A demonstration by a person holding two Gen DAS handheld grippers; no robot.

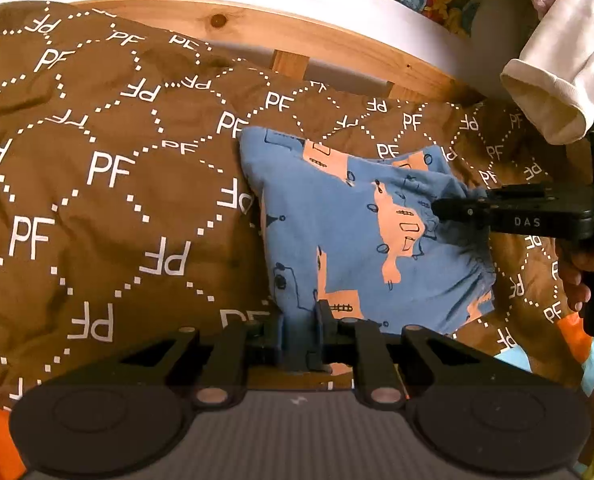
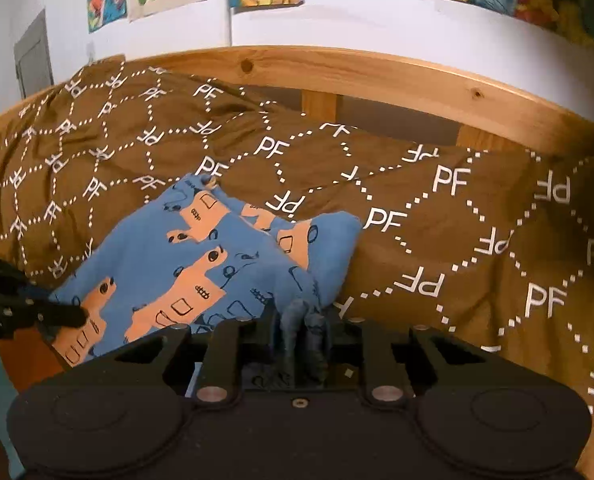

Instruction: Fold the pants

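Both hand-held grippers are closed on the blue pants (image 1: 337, 232): the left hand-held gripper (image 1: 299, 332) clamps one edge, the right hand-held gripper (image 2: 299, 328) a bunched edge at the opposite side. Beneath them a brown quilt (image 1: 97, 184) printed with white letters is spread over a bed with a wooden frame (image 2: 377, 72); the pants are laid folded on it.

Blue pants (image 1: 337, 232) (orange print) lie folded, near edge lifted.
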